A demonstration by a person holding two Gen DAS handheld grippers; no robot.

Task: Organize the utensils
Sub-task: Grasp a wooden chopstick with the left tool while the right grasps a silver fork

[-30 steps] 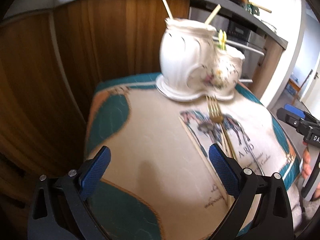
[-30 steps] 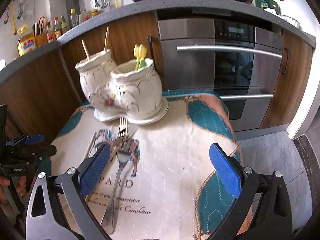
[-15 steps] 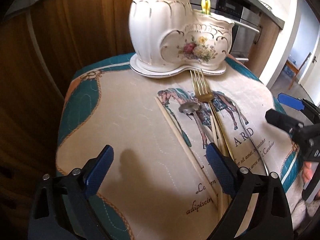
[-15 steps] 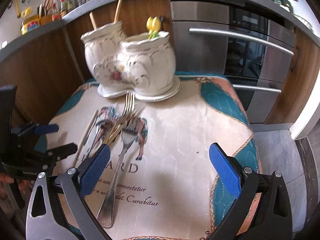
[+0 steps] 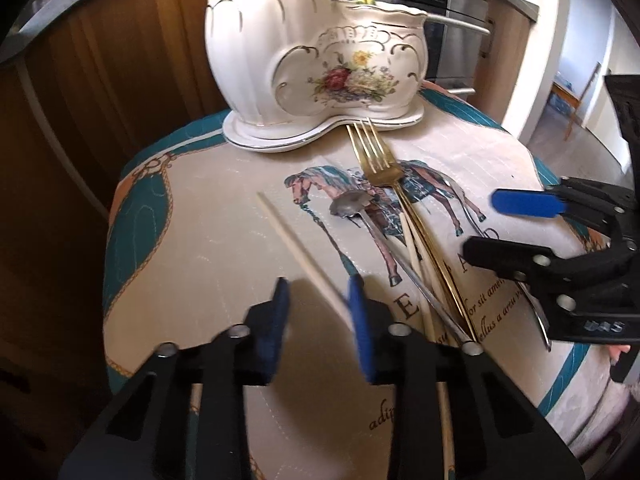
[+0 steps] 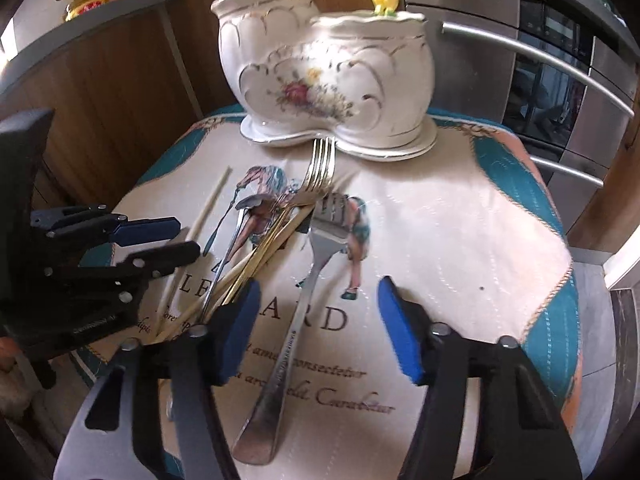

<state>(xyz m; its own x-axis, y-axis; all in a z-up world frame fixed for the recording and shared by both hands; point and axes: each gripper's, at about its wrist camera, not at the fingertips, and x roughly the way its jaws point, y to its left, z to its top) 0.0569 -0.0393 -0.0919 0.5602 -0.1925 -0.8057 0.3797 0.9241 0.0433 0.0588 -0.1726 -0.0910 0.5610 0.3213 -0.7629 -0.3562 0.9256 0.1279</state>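
Left gripper [image 5: 318,300], jaws narrowed around a lone chopstick [image 5: 298,254] on the cloth [image 5: 192,240], not yet clamped; right gripper [image 6: 318,320], wide, straddles a steel fork [image 6: 308,276]; closing off-centre could roll the chopstick into the pile [image 5: 416,248] before the holder [image 5: 316,60].

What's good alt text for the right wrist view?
The right gripper, jaws open, straddles the handle of a silver fork lying on a horse-print cloth. To its left lie a gold fork, a spoon and chopsticks, with the left gripper over them; a white floral utensil holder stands behind.
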